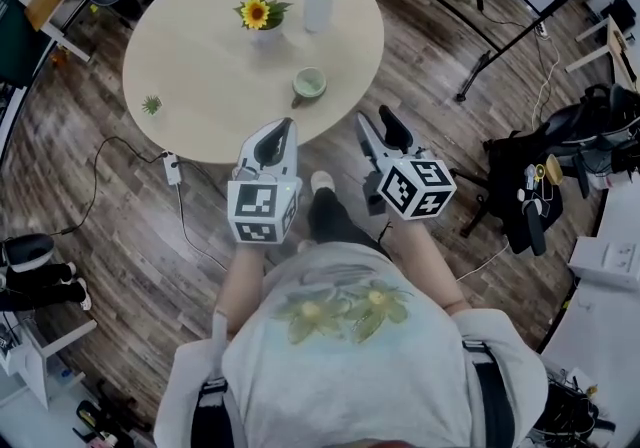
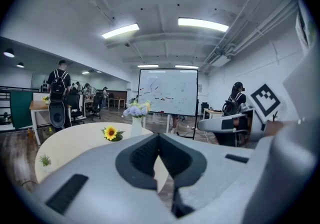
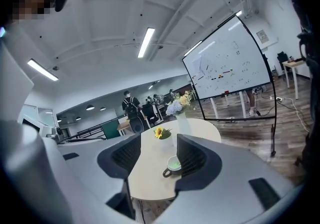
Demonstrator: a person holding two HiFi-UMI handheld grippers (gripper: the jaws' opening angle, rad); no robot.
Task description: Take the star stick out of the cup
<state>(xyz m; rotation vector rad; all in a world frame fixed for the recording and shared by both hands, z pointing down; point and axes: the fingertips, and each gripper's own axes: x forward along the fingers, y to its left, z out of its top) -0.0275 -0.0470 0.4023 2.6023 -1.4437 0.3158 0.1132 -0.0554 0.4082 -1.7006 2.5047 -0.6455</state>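
Open office with a round bench (image 1: 200,56); the cup (image 1: 309,85) is sitting near its front edge with no stick showing above the rim. A small green spiky thing (image 1: 151,104) is lying well apart at far left, and I cannot tell if it is the star stick. The right hand-held gripper (image 1: 380,126), jaws spread and empty, is framing the cup just ahead. The left hand-held gripper (image 1: 283,128), jaws pressed together, is looking slightly nearer.

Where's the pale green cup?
Head view: the pale green cup stands on the near side of the round beige table, right of the sunflower pot.
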